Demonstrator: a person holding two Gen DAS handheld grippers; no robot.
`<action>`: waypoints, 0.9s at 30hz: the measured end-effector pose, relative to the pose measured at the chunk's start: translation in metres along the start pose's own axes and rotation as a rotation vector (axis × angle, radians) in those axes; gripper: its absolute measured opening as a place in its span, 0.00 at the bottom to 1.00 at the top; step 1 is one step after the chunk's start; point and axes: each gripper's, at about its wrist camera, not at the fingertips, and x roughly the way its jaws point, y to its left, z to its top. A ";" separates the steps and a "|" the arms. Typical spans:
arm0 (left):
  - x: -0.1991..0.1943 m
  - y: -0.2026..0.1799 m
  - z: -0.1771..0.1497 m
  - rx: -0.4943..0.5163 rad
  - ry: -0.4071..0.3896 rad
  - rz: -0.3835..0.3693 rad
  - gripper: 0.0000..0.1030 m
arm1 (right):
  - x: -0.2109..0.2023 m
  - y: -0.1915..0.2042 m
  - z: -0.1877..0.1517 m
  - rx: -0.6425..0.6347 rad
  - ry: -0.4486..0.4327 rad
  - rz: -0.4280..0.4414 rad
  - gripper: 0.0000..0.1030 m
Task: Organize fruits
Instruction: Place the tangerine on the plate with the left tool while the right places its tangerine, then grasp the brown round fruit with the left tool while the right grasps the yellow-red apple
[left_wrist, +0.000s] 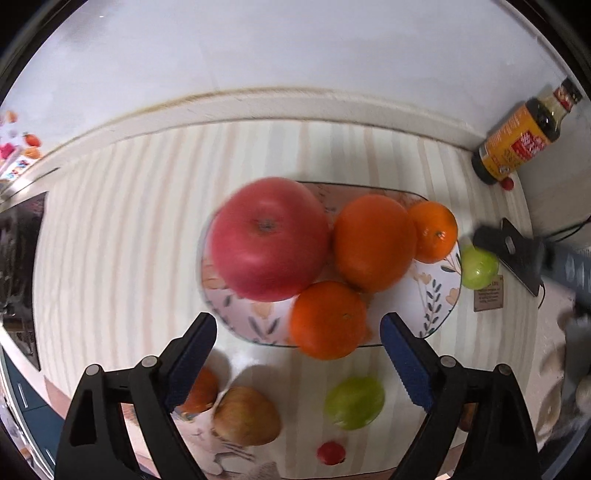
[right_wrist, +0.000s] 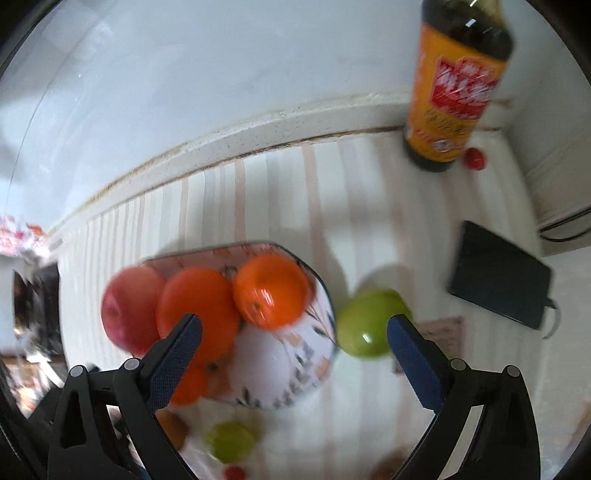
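Observation:
A flowered plate (left_wrist: 439, 295) holds a red apple (left_wrist: 267, 238) and three oranges (left_wrist: 373, 242). My left gripper (left_wrist: 299, 354) is open and empty just above the plate's near edge, by the nearest orange (left_wrist: 327, 319). On the cloth near it lie a green fruit (left_wrist: 354, 402), a brownish apple (left_wrist: 247, 415), an orange (left_wrist: 201, 391) and a small red fruit (left_wrist: 331, 452). My right gripper (right_wrist: 295, 356) is open and empty over the plate (right_wrist: 310, 354); a green apple (right_wrist: 364, 323) lies right of the plate, by the right finger. It also shows in the left wrist view (left_wrist: 478, 267).
A dark sauce bottle (right_wrist: 456, 85) with a yellow label stands at the back right by the wall, a small red fruit (right_wrist: 474, 158) beside it. A black flat device (right_wrist: 498, 275) with a cable lies to the right. A striped cloth (left_wrist: 129, 240) covers the table.

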 end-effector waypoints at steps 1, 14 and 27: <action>-0.006 0.006 -0.004 -0.010 -0.011 0.009 0.88 | -0.009 0.003 -0.011 -0.027 -0.016 -0.016 0.99; -0.068 0.019 -0.065 0.007 -0.120 0.050 0.88 | -0.092 0.025 -0.106 -0.126 -0.157 -0.054 0.99; -0.143 0.019 -0.109 0.041 -0.239 0.006 0.88 | -0.172 0.044 -0.171 -0.139 -0.271 -0.047 0.99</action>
